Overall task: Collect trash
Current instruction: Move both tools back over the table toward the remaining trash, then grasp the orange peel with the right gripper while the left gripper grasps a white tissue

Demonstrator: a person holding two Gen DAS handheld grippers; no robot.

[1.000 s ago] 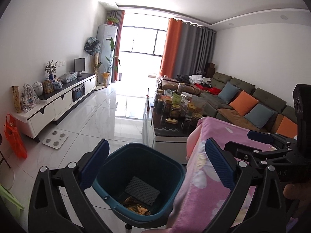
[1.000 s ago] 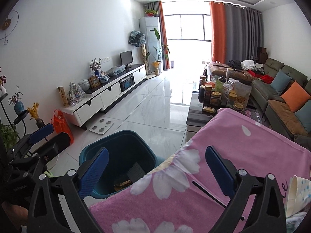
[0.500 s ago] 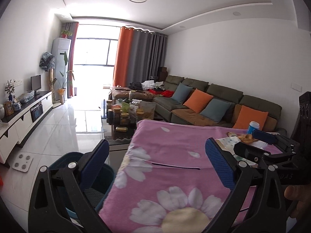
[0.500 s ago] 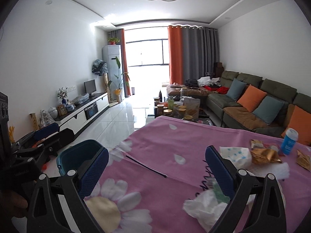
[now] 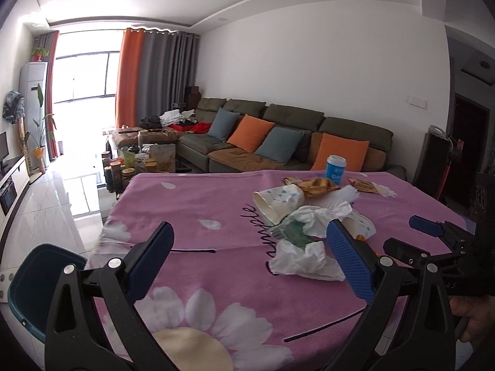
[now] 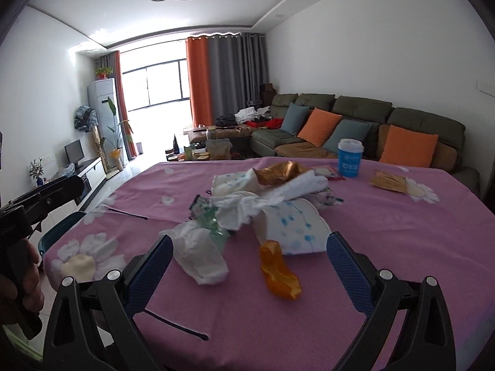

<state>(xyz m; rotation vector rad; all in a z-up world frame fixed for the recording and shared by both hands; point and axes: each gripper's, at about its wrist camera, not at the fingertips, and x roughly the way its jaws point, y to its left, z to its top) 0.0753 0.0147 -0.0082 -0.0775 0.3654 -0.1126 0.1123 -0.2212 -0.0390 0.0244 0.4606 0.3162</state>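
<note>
A heap of trash lies on the pink flowered tablecloth (image 5: 198, 204): crumpled white tissue (image 5: 304, 258) (image 6: 201, 256), a tipped paper cup (image 5: 277, 201) (image 6: 294, 225), gold wrappers (image 5: 315, 184) (image 6: 280, 171), an orange wrapper (image 6: 278, 270) and a blue cup (image 5: 335, 169) (image 6: 349, 157). The teal bin (image 5: 40, 281) (image 6: 58, 228) stands on the floor left of the table. My left gripper (image 5: 249, 256) is open and empty, just short of the tissue. My right gripper (image 6: 247, 266) is open and empty above the tissue and orange wrapper.
A grey sofa (image 5: 294, 133) with orange and blue cushions runs along the right wall. A coffee table crowded with jars (image 5: 136, 164) stands beyond the table. A white TV cabinet (image 6: 80, 170) lines the left wall. Tiled floor (image 5: 46, 204) lies between.
Both grippers have swung right from over the bin to over the table and its trash heap. Both stayed open and empty.
</note>
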